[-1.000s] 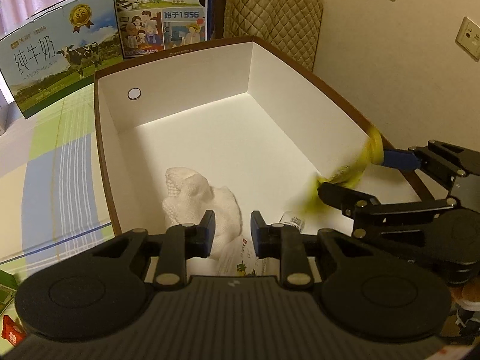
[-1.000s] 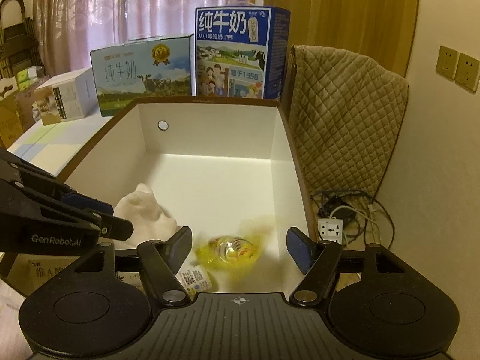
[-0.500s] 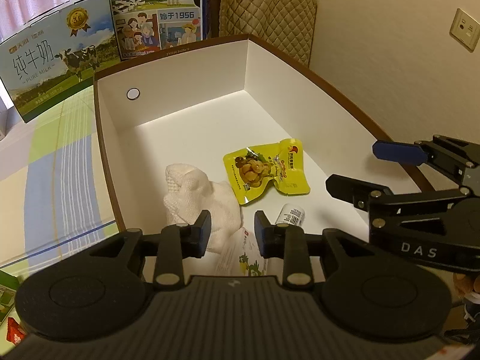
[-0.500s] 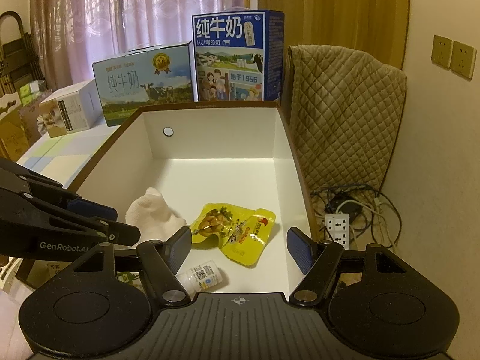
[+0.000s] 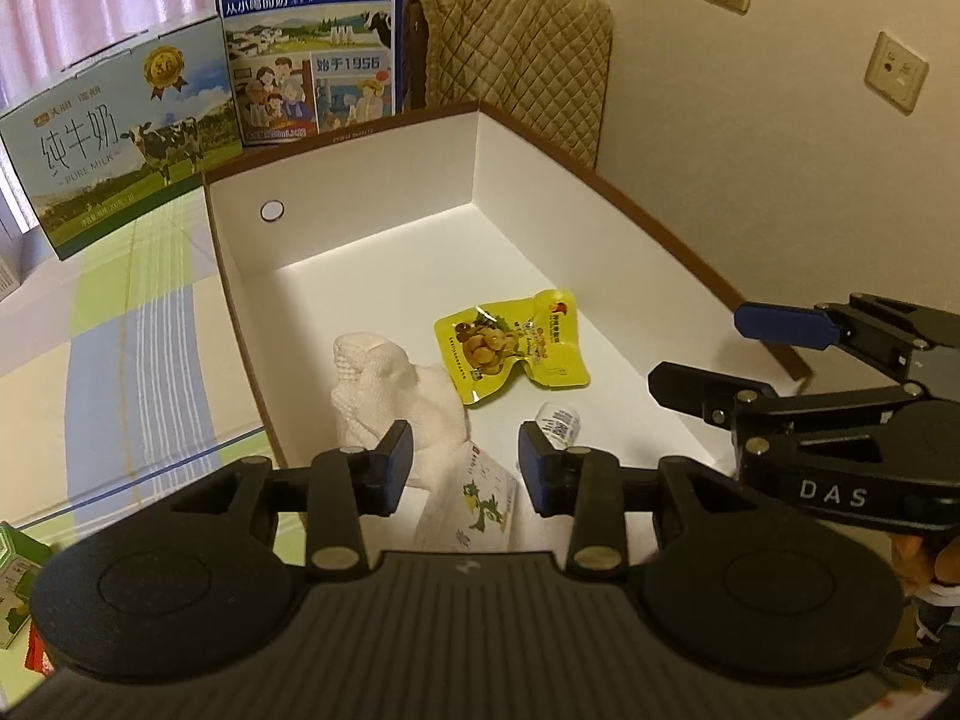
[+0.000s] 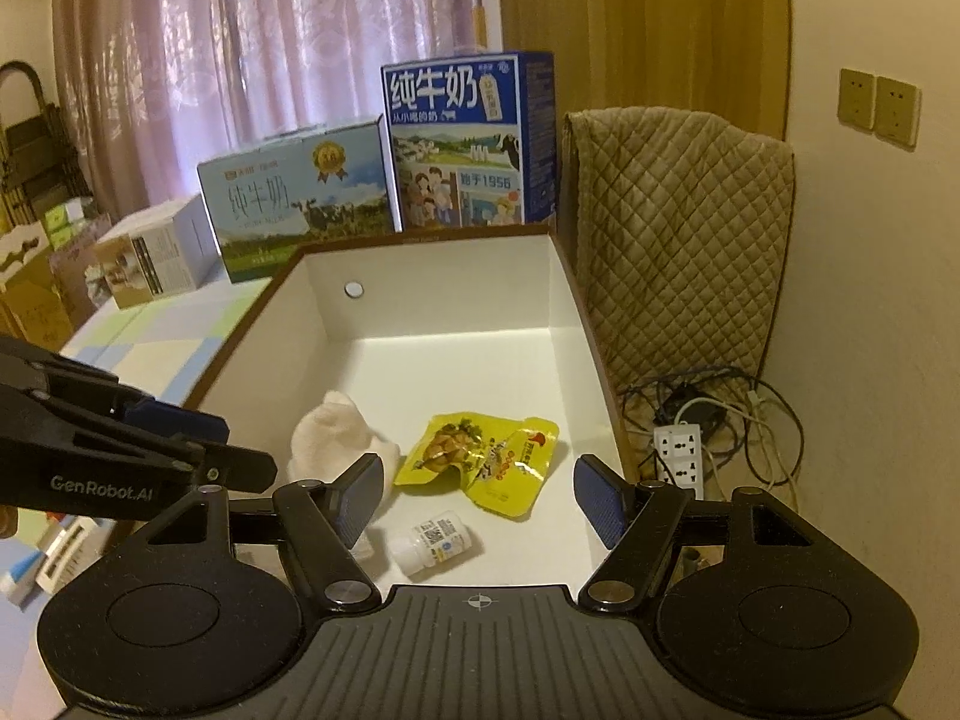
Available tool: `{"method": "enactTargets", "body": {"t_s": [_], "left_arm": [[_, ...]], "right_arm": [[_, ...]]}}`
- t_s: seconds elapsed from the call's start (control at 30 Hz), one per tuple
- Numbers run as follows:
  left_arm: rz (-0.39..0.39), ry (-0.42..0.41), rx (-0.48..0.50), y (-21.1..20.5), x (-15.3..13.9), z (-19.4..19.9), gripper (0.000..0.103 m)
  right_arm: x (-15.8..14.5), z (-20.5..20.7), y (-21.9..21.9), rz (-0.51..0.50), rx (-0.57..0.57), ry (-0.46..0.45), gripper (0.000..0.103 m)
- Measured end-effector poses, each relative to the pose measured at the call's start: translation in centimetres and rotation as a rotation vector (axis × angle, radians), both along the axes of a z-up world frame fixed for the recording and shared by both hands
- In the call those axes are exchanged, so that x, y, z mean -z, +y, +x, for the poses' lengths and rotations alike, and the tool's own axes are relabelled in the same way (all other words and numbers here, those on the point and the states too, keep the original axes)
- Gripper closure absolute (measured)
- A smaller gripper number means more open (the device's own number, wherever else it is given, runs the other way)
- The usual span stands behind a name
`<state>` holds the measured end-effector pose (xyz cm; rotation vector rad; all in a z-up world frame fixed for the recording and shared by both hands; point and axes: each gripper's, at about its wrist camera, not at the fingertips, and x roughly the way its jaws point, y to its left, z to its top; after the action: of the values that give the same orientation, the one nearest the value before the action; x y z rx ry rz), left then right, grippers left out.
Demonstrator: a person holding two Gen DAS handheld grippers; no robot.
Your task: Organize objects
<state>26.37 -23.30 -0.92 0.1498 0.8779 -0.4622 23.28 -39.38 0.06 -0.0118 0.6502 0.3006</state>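
Four items are lying on the floor of the white box: a yellow snack packet near the middle, a crumpled white cloth to its left, a small white bottle on its side at the near end, and a printed sachet partly tucked under the cloth. Packet and cloth are sitting just beside each other; whether they are touching cannot be told.

The right gripper is hovering over the near end of the box, jaws spread wide and holding nothing. The left gripper is hanging over the cloth and sachet, jaws parted by a narrower gap, also carrying nothing.

Judgement: the sorting is looking partly done, with these four things already inside. Loose goods are showing outside the box: a green carton and something red at the lower left edge of the left wrist view. Those are probably remaining to be collected, though their total count is not visible. Milk cartons behind the box are looking like background stock.
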Motion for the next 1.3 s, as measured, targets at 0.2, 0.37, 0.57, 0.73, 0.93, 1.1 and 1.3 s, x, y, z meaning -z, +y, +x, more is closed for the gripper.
{"method": "enactTargets", "body": {"t_s": [0.2,0.37,0.57,0.73,0.93,1.1,1.3], "left_arm": [[-0.028,-0.034,0.0,1.7,-1.9,-2.2,0.056],[-0.055,-0.069,-0.016,4.1,-3.7,-4.3,0.041],[-0.064,-0.103,-0.049,8.0,-5.0,-6.7,0.029],[-0.07,-0.113,-0.099,11.9,-5.7,-8.4,0.022],[-0.061,-0.125,-0.177,16.8,-5.6,-10.2,0.017],[-0.029,-0.13,-0.272,20.9,-4.4,-10.7,0.016],[-0.017,-0.104,-0.368,25.3,-2.4,-11.1,0.016]], "right_arm": [[-2.2,-2.2,0.3,0.054,0.006,-0.03,0.036],[-4.0,-4.4,1.5,0.115,-0.01,-0.058,0.036],[-4.9,-7.1,4.3,0.177,-0.045,-0.064,0.035],[-4.9,-9.0,6.9,0.248,-0.089,-0.04,0.035],[-3.7,-10.7,11.0,0.284,-0.159,0.007,0.035],[-1.9,-11.0,14.6,0.252,-0.208,0.055,0.035],[0.9,-10.7,18.0,0.194,-0.248,0.101,0.035]]}}
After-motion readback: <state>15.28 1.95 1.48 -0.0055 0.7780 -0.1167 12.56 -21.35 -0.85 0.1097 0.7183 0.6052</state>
